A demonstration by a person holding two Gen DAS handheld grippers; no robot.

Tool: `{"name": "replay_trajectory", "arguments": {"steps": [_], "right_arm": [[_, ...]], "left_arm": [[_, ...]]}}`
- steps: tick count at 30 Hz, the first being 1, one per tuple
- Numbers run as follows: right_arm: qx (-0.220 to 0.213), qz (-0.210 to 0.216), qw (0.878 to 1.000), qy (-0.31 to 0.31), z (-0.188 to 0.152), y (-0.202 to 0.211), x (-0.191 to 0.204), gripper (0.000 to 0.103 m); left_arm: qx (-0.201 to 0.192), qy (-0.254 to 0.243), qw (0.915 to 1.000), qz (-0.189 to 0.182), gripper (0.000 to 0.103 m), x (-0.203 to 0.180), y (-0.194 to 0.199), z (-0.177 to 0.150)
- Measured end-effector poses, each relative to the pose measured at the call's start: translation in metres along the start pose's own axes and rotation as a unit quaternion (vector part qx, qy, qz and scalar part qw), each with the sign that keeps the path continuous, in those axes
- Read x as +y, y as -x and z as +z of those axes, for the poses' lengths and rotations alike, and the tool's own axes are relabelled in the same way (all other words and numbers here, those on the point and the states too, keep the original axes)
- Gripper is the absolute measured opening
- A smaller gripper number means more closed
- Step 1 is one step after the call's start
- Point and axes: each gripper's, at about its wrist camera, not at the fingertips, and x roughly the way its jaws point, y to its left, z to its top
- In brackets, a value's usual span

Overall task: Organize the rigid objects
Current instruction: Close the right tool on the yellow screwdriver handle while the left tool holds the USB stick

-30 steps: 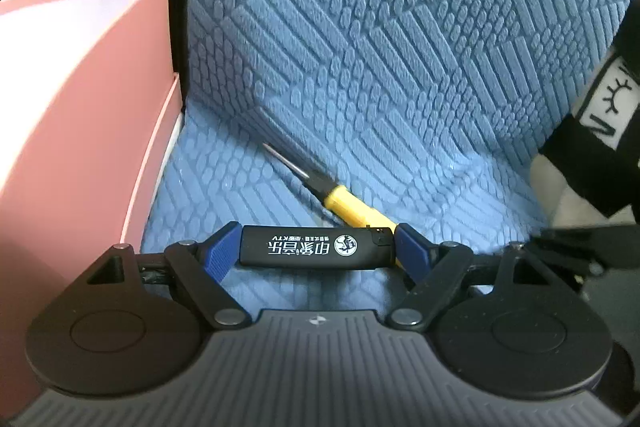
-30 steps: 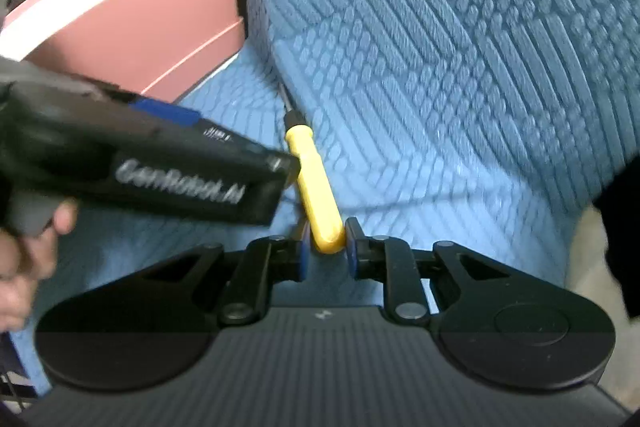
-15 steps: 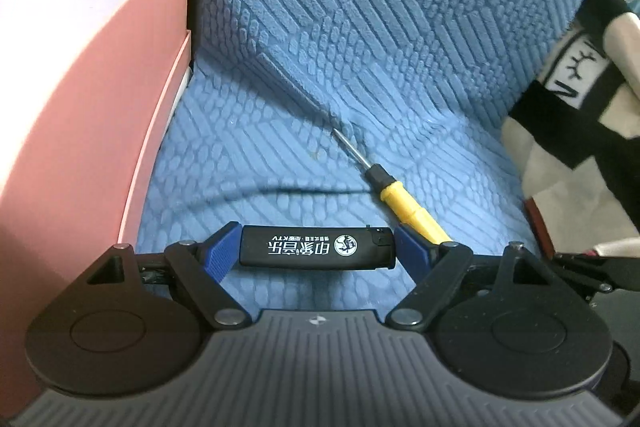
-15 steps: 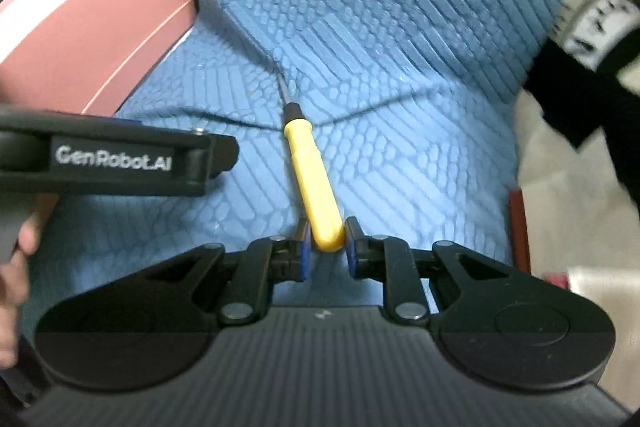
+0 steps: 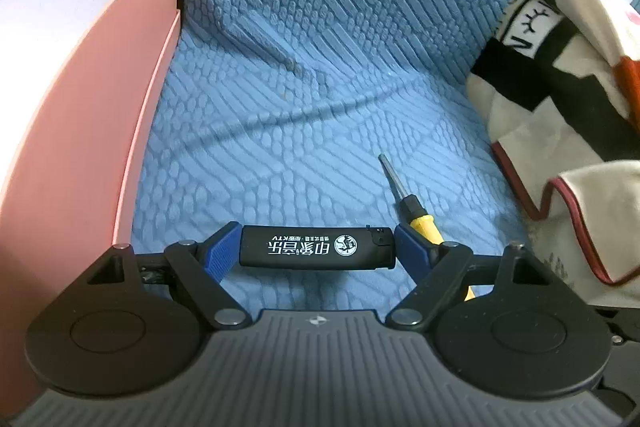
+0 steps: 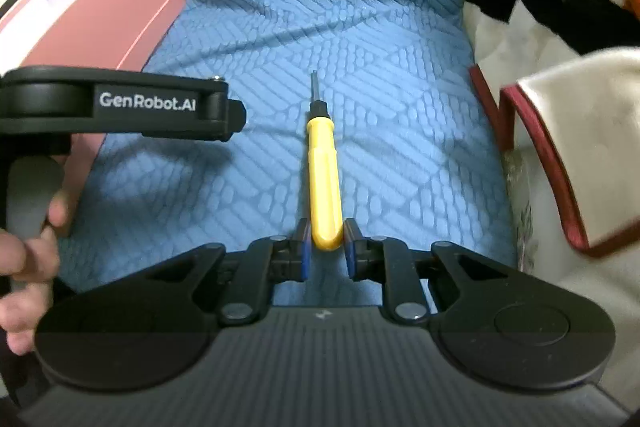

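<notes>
- Since a second ago, both views have swung right: the pink box (image 5: 80, 99) sits further left and a black, cream and red blanket (image 5: 560, 75) now fills the right side.
- Left wrist view: the left gripper (image 5: 318, 253) is clamped end to end on a black lighter (image 5: 318, 253), held crosswise between its blue pads (image 5: 218, 253). White print on the lighter reads upside down, Chinese characters ending in "KTV", beside a round white emblem. Just past the right pad, the screwdriver (image 5: 416, 215) shows its metal shaft, black collar and part of its yellow handle above the blue textured sofa cover (image 5: 304, 99).
- Right wrist view: the right gripper (image 6: 325, 247) is closed on the butt of the screwdriver's smooth yellow handle (image 6: 324, 171), shaft pointing away over the sofa cover. At left, a hand (image 6: 28, 255) holds the other gripper, whose black body reads "GenRobot.AI".
</notes>
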Motion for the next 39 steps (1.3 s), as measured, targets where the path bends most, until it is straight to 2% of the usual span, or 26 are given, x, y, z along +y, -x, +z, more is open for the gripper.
{"name": "replay_trajectory", "arguments": {"steps": [7,12,15,20,26,30,33,38,39], "right_arm": [[-0.010,0.028,0.999,-0.042,-0.009,0.005,-0.014,0.028],[-0.051,0.031,0.996,-0.064,-0.011,0.003,-0.018,0.042],[-0.071,0.040,0.995,-0.053,-0.011,0.000,-0.015,0.042],[-0.087,0.014,0.996,-0.033,-0.009,-0.010,-0.008,0.042],[-0.094,0.028,0.994,-0.049,-0.002,-0.027,-0.011,0.041],[-0.097,0.027,0.993,-0.058,0.006,-0.032,-0.017,0.030],[-0.096,0.028,0.994,-0.055,0.010,-0.038,-0.019,0.030],[-0.100,0.014,0.995,-0.008,0.019,-0.047,-0.009,0.029],[-0.100,0.012,0.995,0.000,0.019,-0.048,-0.007,0.027]], "left_arm": [[0.009,0.000,0.9999,-0.009,0.085,-0.003,0.013,-0.013],[0.012,-0.004,0.9999,0.000,0.085,-0.003,0.011,-0.012],[0.012,-0.003,0.9999,0.004,0.085,-0.001,0.009,-0.011],[0.012,0.006,0.9999,0.010,0.085,0.003,0.008,-0.009],[0.017,0.001,0.9997,0.016,0.085,0.004,0.003,-0.007],[0.015,0.000,0.9998,0.016,0.085,0.004,0.002,-0.004],[0.015,0.004,0.9997,0.017,0.085,0.006,0.001,-0.002],[0.015,0.005,0.9997,0.018,0.085,0.007,-0.001,0.001],[0.015,0.005,0.9997,0.020,0.085,0.007,-0.002,0.002]]}}
